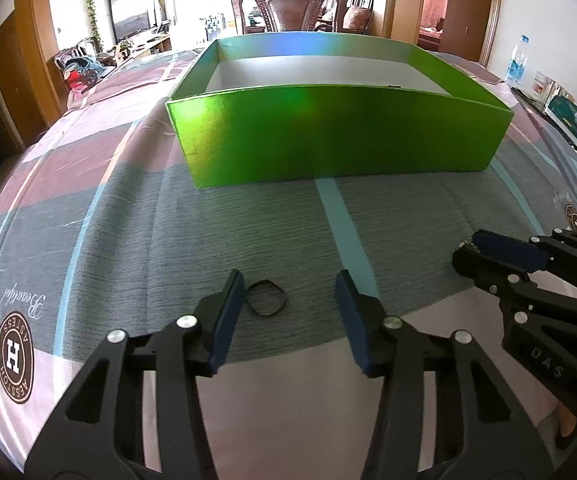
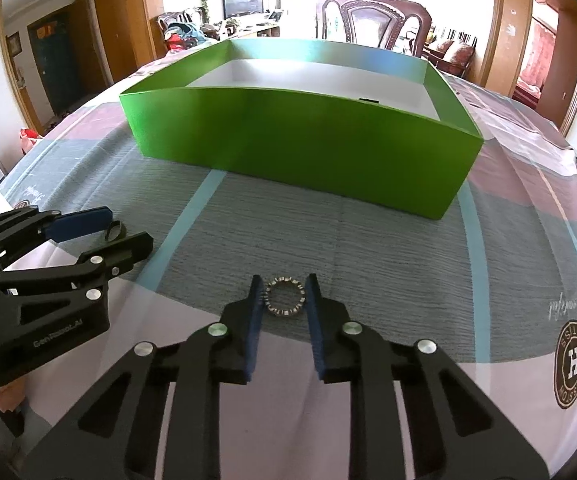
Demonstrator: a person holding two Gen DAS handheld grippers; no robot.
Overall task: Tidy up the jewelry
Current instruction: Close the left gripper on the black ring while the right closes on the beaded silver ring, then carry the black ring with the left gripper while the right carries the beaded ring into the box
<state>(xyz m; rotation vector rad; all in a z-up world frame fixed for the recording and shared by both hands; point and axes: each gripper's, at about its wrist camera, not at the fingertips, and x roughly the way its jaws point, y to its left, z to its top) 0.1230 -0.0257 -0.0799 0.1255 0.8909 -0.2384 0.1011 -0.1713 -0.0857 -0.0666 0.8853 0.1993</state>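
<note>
A thin black band [image 1: 266, 298] lies flat on the grey patch of cloth between the fingers of my left gripper [image 1: 290, 284]. It sits close to the left pad, and the jaws stand wide of it, open. A small beaded silver ring [image 2: 284, 296] rests on the cloth with my right gripper [image 2: 284, 286] shut on it, a pad touching each side. The right wrist view shows the left gripper [image 2: 126, 228] low at the left with the black band [image 2: 114, 232] between its fingers. The left wrist view shows the right gripper [image 1: 462, 250] at the right edge.
An open green box [image 1: 328, 136] with a white floor stands behind both grippers, its near wall [image 2: 296, 140] facing me. A patterned cloth [image 1: 88, 240] covers the table. A wooden chair [image 1: 288, 4] stands beyond the box and a water bottle [image 1: 516, 62] at the far right.
</note>
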